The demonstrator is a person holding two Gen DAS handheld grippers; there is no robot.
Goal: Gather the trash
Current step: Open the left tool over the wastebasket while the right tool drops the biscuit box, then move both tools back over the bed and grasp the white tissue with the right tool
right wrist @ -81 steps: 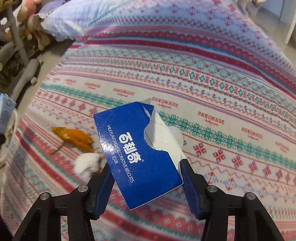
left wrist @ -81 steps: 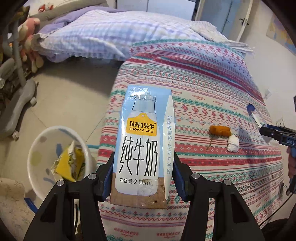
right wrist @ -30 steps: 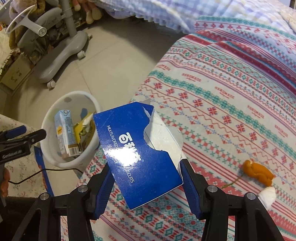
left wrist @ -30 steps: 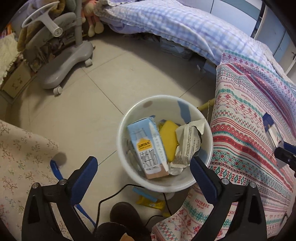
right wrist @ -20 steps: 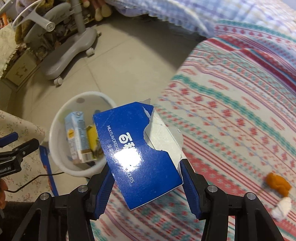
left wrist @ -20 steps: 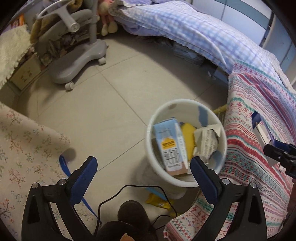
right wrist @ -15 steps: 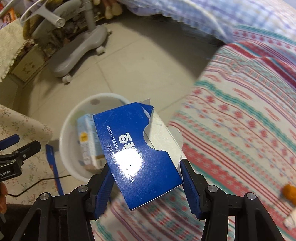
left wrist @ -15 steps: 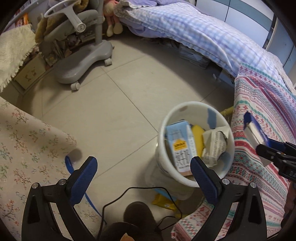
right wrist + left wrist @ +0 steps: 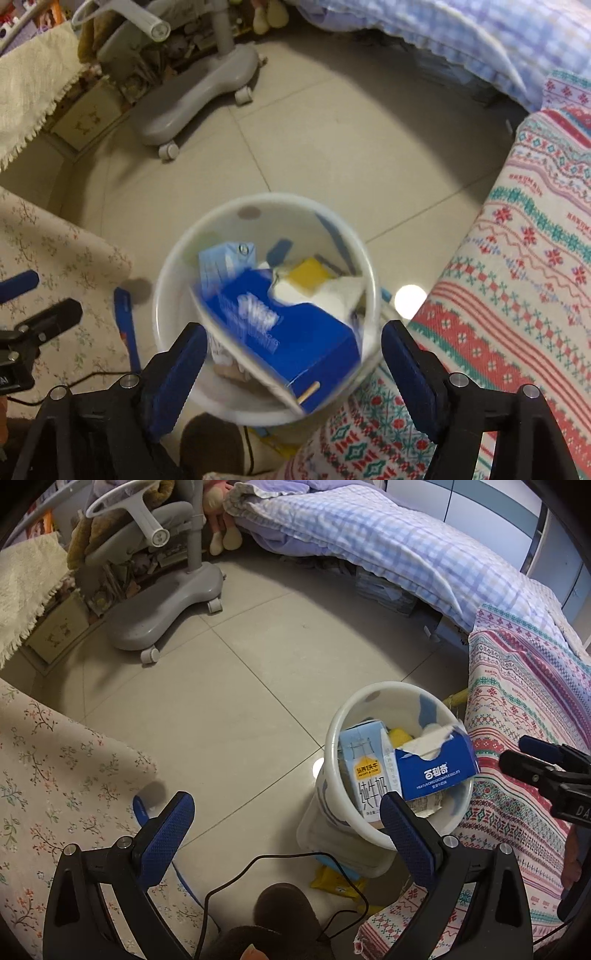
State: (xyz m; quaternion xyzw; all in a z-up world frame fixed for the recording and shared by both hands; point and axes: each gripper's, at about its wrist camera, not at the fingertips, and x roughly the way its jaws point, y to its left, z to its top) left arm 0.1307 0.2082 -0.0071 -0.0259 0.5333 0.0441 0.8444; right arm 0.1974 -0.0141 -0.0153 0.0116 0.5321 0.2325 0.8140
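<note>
Both tongs gape, released: left tongs (image 9: 284, 812), right tongs (image 9: 293, 347). On the beige tiled floor (image 9: 229, 686), a white bin (image 9: 334, 720) holds the biscuit box (image 9: 436, 768); patterned bedspread (image 9: 524, 709) at 3 o'clock.

I'm in a home bedroom: a bed with a blue checked quilt (image 9: 388, 542) at the far side, a patterned knit blanket (image 9: 528, 709) on the right, a grey child's study chair (image 9: 155, 572) and plush toys (image 9: 221, 513) far left, over beige floor tiles (image 9: 229, 686).
</note>
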